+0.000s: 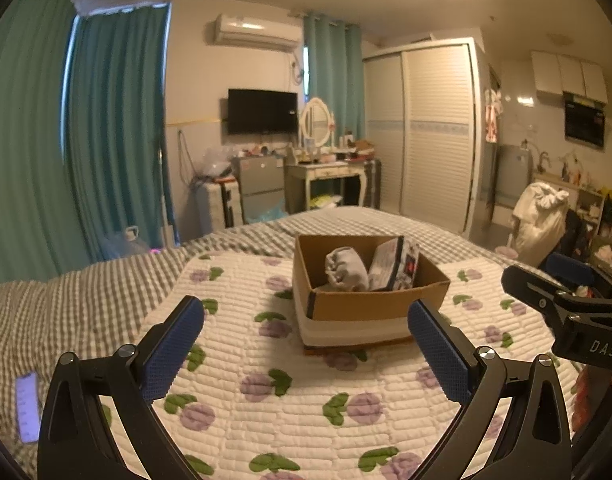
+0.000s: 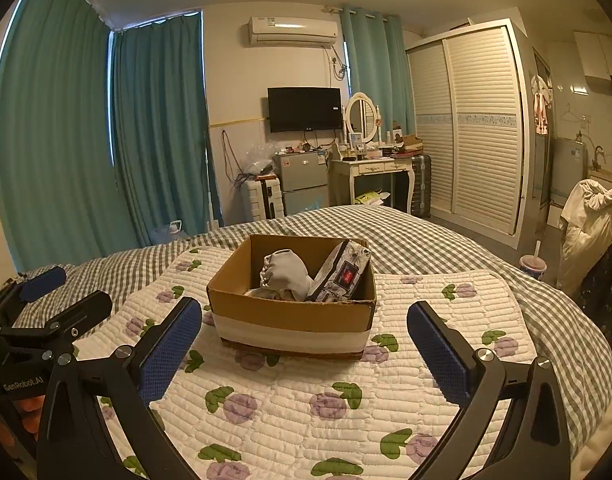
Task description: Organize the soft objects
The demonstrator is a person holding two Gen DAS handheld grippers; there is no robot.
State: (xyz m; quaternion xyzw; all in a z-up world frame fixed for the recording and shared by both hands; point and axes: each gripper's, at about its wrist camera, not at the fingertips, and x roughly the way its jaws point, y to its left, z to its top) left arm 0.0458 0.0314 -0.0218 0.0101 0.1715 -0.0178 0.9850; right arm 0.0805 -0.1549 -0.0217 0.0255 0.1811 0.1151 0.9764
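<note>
Both tools spread wide and empty above a quilted floral pad [image 2: 306, 412] on a checked bed: left gripper [image 1: 306, 354], right gripper [image 2: 303, 354]. Ahead, a cardboard box [image 2: 289, 310] on the pad, open top up, likely set there as the collecting bin. Inside, a grey cloth bundle [image 2: 285, 274] slumped at the left, beside a printed soft pack [image 2: 340, 272] propped against the right wall, long axis tilted, upper end toward the far corner.

The left tool [image 1: 306, 338] has black arms, shiny round screws and bumpy blue pads [image 1: 171, 350]. The right tool [image 2: 304, 338] looks the same. White letters "DAS" and "GenRobot.AI" mark their black bodies.
</note>
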